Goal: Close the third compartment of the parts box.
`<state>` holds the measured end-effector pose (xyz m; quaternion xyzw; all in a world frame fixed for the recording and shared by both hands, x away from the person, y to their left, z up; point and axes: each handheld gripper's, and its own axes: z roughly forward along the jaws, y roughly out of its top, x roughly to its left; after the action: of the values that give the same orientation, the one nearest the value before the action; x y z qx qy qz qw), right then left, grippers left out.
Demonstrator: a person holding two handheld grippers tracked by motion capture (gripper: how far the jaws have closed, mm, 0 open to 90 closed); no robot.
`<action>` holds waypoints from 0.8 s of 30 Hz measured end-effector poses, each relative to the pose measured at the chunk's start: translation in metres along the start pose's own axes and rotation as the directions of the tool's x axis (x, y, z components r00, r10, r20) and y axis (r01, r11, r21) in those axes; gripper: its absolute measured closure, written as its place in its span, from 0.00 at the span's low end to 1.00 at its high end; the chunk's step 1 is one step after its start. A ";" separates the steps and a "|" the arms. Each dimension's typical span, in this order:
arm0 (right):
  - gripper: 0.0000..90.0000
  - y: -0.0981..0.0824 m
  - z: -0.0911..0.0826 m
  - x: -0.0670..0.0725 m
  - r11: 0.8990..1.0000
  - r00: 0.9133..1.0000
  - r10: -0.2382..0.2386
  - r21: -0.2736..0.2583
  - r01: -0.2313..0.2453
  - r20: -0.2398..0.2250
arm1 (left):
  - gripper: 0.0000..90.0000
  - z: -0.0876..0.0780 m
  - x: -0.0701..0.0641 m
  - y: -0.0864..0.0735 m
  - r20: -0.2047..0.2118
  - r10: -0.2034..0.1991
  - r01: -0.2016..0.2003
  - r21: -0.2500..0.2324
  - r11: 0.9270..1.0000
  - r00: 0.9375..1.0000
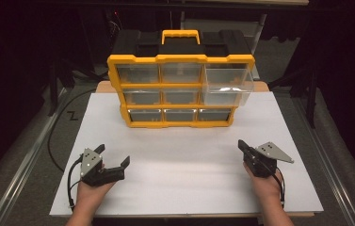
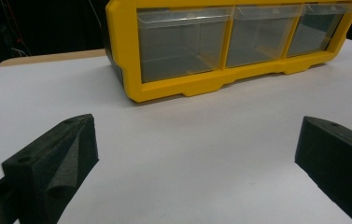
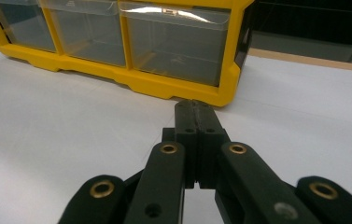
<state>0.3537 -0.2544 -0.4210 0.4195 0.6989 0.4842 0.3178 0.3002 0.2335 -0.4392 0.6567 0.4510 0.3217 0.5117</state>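
A yellow and black drawer cabinet (image 1: 180, 89) with clear plastic drawers stands at the far middle of the white table (image 1: 189, 160). Its top right drawer (image 1: 226, 84) is pulled far out toward me; the others sit flush. My left gripper (image 1: 114, 155) rests near the front left of the table, jaws spread wide apart with nothing between them. My right gripper (image 1: 242, 146) rests at the front right, jaws pressed together and empty. The left gripper view faces the cabinet's bottom row of drawers (image 2: 232, 39). The right gripper view shows the closed jaw tips (image 3: 195, 109) aimed at the bottom right drawer (image 3: 176, 44).
The cabinet carries a yellow handle (image 1: 180, 35) on its black top. A black cable (image 1: 55, 136) runs along the floor left of the table. Bare white tabletop lies between both grippers and the cabinet. Dark surroundings ring the table.
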 end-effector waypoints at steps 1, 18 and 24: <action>1.00 0.000 0.000 0.000 1.000 1.000 0.003 -0.001 -0.003 -0.002 | 0.00 0.000 0.000 0.000 -0.001 -0.001 0.001 0.001 1.000 1.000; 1.00 0.004 0.008 0.024 0.999 0.998 -0.047 -0.021 0.046 -0.048 | 0.00 0.006 0.000 0.000 0.008 -0.009 0.009 -0.006 1.000 1.000; 1.00 0.007 0.009 0.033 0.999 0.998 -0.039 -0.033 0.038 -0.057 | 0.00 0.006 -0.001 0.001 0.015 -0.005 0.005 -0.014 1.000 1.000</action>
<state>0.3490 -0.2201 -0.4191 0.3865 0.7079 0.5012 0.3134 0.3057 0.2301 -0.4395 0.6543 0.4469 0.3186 0.5203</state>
